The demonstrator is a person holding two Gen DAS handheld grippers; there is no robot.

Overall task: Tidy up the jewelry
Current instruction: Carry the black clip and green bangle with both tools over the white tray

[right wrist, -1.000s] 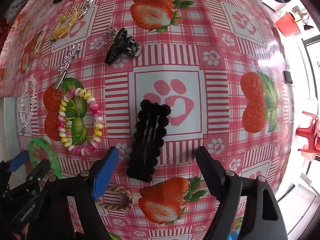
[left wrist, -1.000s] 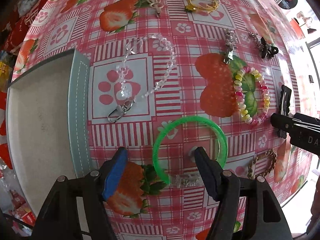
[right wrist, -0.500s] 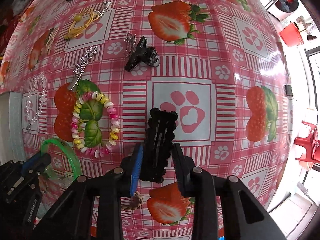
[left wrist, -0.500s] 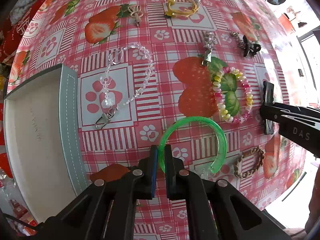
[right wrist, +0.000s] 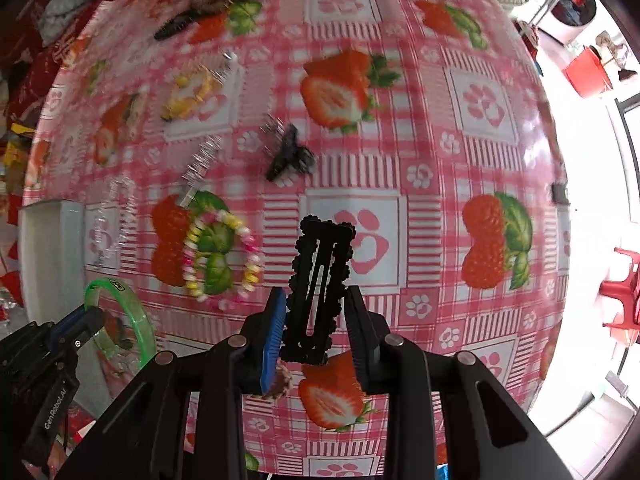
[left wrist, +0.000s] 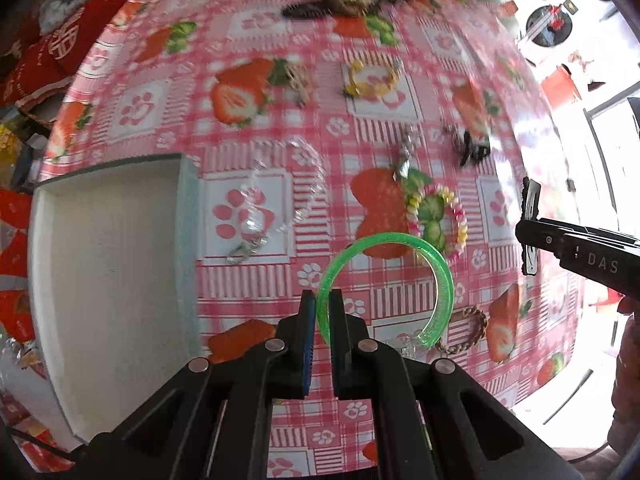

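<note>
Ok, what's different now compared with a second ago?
Both tongs closed and lifted. The left tongs shut on the green bangle; the right tongs shut on the black hair clip. Both pieces are now raised off the tablecloth. The beaded bracelet, the clear chain and the tray stayed put.

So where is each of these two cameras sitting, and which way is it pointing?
Left wrist view: on the left gripper, facing down at the table; its jaws clamp the green bangle.
Right wrist view: on the right gripper, also facing down; its jaws pinch the black hair clip.
Shared: bangle, beaded bracelet, white tray, and each shows the other gripper.
</note>
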